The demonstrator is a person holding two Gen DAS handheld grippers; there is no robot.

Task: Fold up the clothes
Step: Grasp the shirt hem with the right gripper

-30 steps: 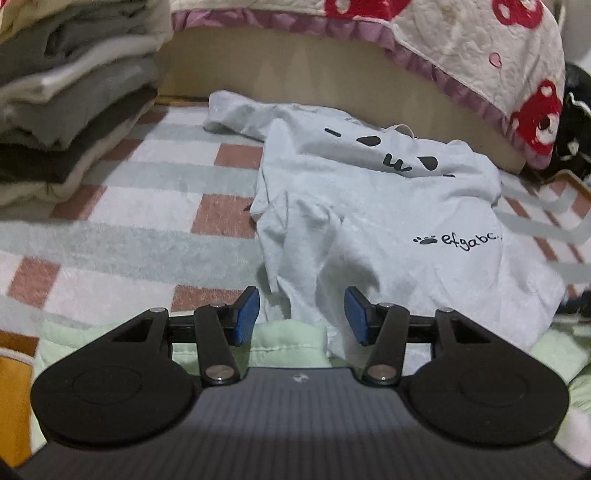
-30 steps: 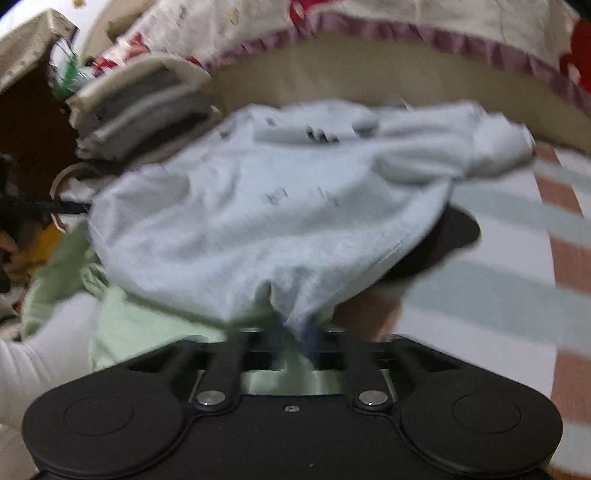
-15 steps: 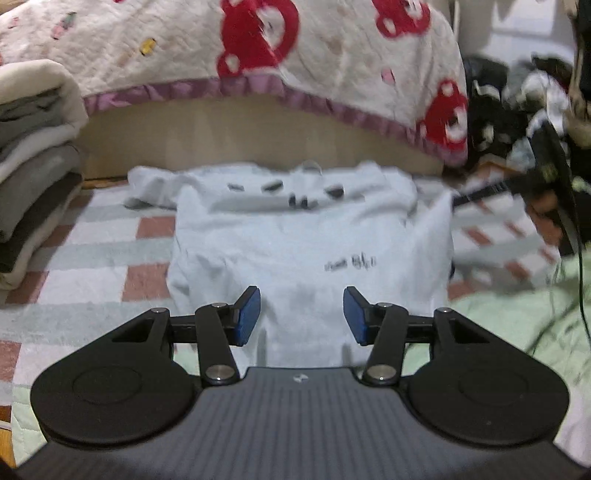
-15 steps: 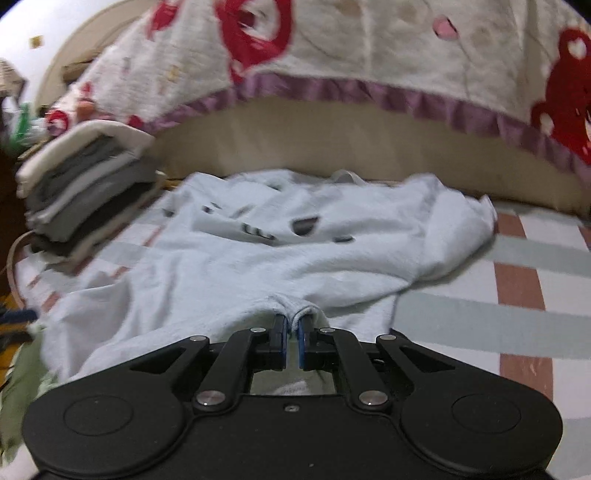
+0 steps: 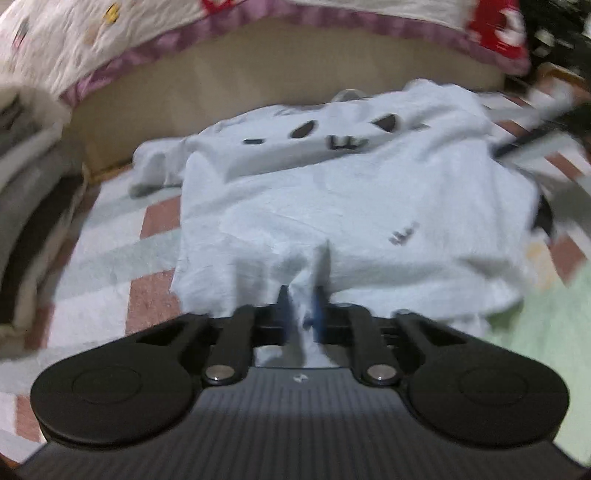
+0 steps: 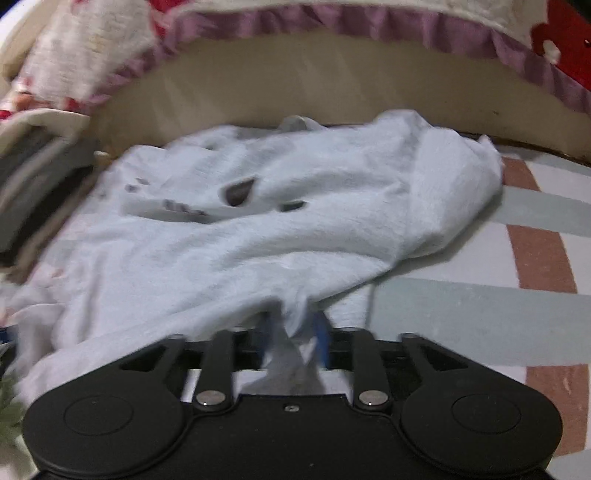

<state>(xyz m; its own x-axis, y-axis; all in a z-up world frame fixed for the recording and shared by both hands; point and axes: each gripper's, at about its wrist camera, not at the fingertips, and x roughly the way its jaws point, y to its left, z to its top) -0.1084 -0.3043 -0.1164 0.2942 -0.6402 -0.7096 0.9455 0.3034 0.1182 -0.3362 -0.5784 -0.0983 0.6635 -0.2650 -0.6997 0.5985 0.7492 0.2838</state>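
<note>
The shirt (image 5: 351,206) is pale blue-white with black cat-face marks toward 12 o'clock and a small dark print toward 3 o'clock, and it lies on a blanket (image 6: 517,295) checked in white, grey-green and brick red. Behind it the quilt (image 6: 332,22) is cream with red bears and a mauve frill, while at 9 o'clock the stack of clothes (image 5: 26,192) runs grey, white and black. Both claws are black with blue pads (image 6: 321,332).

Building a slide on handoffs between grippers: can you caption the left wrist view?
Left gripper, jaws just closed, pinches the near hem of the pale T-shirt spread on the checked mat.
</note>
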